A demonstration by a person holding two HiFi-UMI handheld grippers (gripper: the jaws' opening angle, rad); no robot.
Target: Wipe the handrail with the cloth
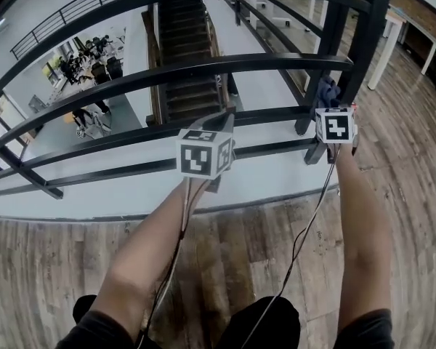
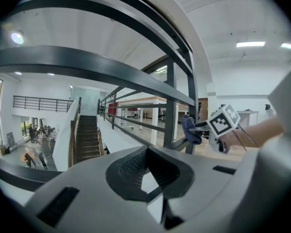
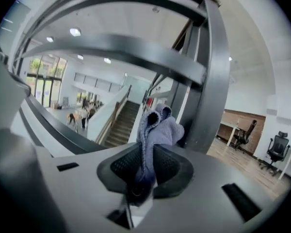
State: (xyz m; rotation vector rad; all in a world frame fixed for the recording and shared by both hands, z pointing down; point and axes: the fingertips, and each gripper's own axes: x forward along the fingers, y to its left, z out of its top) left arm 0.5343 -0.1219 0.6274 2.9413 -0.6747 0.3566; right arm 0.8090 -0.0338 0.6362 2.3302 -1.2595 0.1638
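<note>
A black metal handrail (image 1: 203, 67) with several curved horizontal bars runs across the head view, with an upright post (image 1: 334, 49) at the right. My right gripper (image 1: 331, 102) is shut on a bunched blue-grey cloth (image 1: 327, 91), held close beside that post below a mid bar. In the right gripper view the cloth (image 3: 157, 127) sticks up from between the jaws next to the post (image 3: 208, 81). My left gripper (image 1: 224, 122) is shut with nothing in it, in front of the lower bars. The left gripper view shows the cloth (image 2: 190, 129) and the railing (image 2: 111, 67).
Beyond the railing is a drop to a lower floor, with a staircase (image 1: 189, 57) and people (image 1: 87, 57) below. I stand on a wood plank floor (image 1: 261, 246) behind a white ledge (image 1: 131, 195). Desks (image 1: 396, 27) and office chairs (image 3: 276, 152) are at the right.
</note>
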